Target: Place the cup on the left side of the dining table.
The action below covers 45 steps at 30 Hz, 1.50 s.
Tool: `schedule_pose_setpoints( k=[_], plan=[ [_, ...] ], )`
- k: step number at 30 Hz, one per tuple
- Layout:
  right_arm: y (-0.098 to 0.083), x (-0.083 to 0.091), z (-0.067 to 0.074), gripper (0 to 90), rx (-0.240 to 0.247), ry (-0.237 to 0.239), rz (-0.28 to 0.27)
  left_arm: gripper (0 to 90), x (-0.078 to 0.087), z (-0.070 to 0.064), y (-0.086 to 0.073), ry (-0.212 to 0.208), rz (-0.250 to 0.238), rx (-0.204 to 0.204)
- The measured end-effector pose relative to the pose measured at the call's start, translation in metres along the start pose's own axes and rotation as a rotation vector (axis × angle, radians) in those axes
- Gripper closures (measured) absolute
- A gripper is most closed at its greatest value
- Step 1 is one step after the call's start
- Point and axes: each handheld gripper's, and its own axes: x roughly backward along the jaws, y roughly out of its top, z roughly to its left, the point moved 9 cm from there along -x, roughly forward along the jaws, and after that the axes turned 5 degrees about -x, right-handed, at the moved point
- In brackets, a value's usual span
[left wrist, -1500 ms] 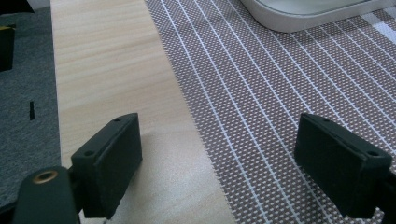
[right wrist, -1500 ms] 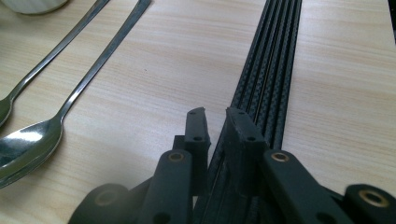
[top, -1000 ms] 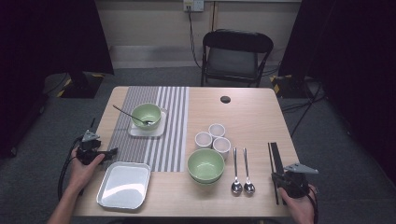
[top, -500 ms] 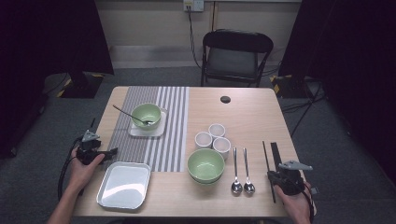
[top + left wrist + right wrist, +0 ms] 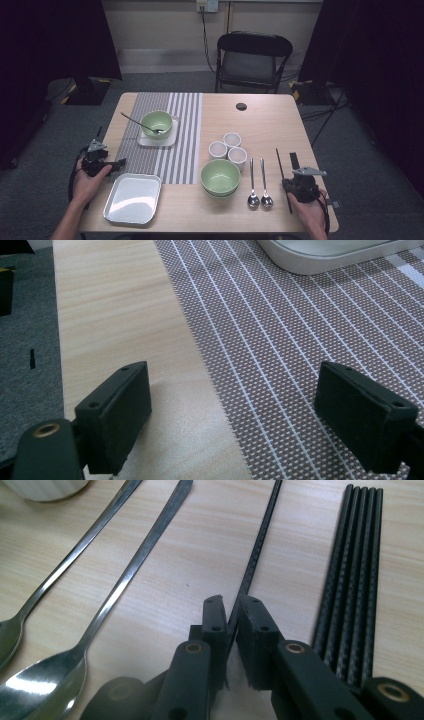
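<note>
Now my right gripper (image 5: 231, 612) has its jaws pinched on one black chopstick (image 5: 257, 545), taken from the bundle (image 5: 352, 580) beside it and lying near the two spoons (image 5: 259, 185) at the table's (image 5: 270, 115) right front. To do this well I should keep the pinch firm and the stick level, so it neither swivels nor rakes the spoons as I carry it. My right hand (image 5: 307, 210) sits low at the near edge, gripper pointing away from me, while my left gripper (image 5: 250, 405) rests spread and empty over the mat's (image 5: 300, 340) edge.

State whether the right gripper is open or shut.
Shut: the right gripper has its jaws pressed on a single black chopstick.
</note>
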Motion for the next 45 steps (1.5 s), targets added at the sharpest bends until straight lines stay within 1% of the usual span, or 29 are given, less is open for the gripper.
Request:
schedule_pose_setpoints(
  k=[2, 5, 7, 8, 9, 11, 15, 16, 18, 19, 22, 23, 26, 27, 31, 33, 35, 40, 43, 45],
  plan=[
    [0.003, -0.003, 0.001, 80.9, -0.008, -0.005, 0.002, 14.5, 0.000, 0.000, 0.000, 0.000, -0.001, 0.001],
    [0.009, -0.008, 0.002, 80.9, 0.000, -0.015, 0.004, 14.5, 0.000, 0.000, 0.000, 0.000, -0.001, 0.001],
    [0.013, -0.012, 0.003, 83.0, -0.003, -0.019, 0.005, 14.5, 0.000, 0.000, 0.000, -0.001, -0.001, 0.001],
    [0.014, -0.013, 0.004, 83.8, -0.012, -0.019, 0.004, 14.5, 0.000, 0.000, 0.000, 0.000, -0.001, 0.001],
    [0.015, -0.015, 0.004, 84.4, -0.001, -0.018, 0.001, 14.5, 0.000, 0.000, 0.000, 0.000, -0.001, 0.001],
    [0.017, -0.016, 0.004, 85.0, -0.009, -0.020, -0.001, 14.5, 0.000, 0.000, 0.000, -0.002, -0.001, 0.001],
    [0.016, -0.016, 0.004, 83.3, -0.012, -0.018, -0.012, 14.5, 0.000, 0.000, 0.000, -0.001, -0.001, 0.000],
    [0.015, -0.015, 0.005, 81.5, -0.027, -0.014, -0.011, 14.5, 0.000, 0.000, 0.000, -0.002, -0.002, 0.001],
    [0.010, -0.011, 0.006, 81.0, -0.011, -0.018, -0.005, 14.5, 0.000, 0.000, 0.000, -0.002, -0.002, 0.001],
    [0.009, -0.009, 0.007, 81.1, -0.010, -0.018, -0.006, 14.5, 0.000, 0.000, 0.000, -0.001, -0.001, 0.001],
    [0.003, -0.004, 0.008, 82.5, -0.002, -0.015, -0.006, 14.5, 0.000, 0.000, 0.000, -0.002, -0.002, 0.001],
    [0.002, -0.003, 0.007, 84.4, 0.000, -0.014, -0.004, 14.5, 0.000, 0.000, 0.000, -0.001, -0.001, 0.001],
    [0.003, -0.003, 0.007, 85.5, -0.002, -0.015, -0.006, 14.5, 0.000, 0.000, 0.000, -0.002, -0.001, 0.000],
    [0.003, -0.004, 0.007, 85.9, -0.006, -0.020, -0.008, 14.5, 0.000, 0.000, 0.000, -0.001, 0.000, 0.000],
    [0.005, -0.006, 0.005, 85.9, -0.021, -0.017, -0.010, 14.5, 0.000, 0.000, 0.000, 0.000, 0.000, -0.001],
    [0.005, -0.006, 0.006, 85.0, -0.017, -0.017, -0.013, 14.5, 0.000, 0.000, 0.000, -0.001, 0.000, 0.000],
    [0.005, -0.006, 0.007, 82.3, -0.022, -0.017, -0.015, 14.5, 0.000, 0.000, 0.000, 0.000, 0.001, -0.001],
    [0.007, -0.008, 0.007, 81.6, -0.015, -0.022, -0.017, 14.5, 0.000, 0.000, 0.000, -0.001, 0.000, 0.000],
    [0.010, -0.011, 0.006, 82.5, -0.008, -0.025, -0.019, 14.5, 0.000, 0.000, 0.000, -0.001, 0.000, 0.000],
    [0.011, -0.011, 0.007, 86.2, -0.006, -0.020, -0.015, 14.5, 0.000, 0.000, 0.000, -0.001, 0.000, 0.000]
  ],
)
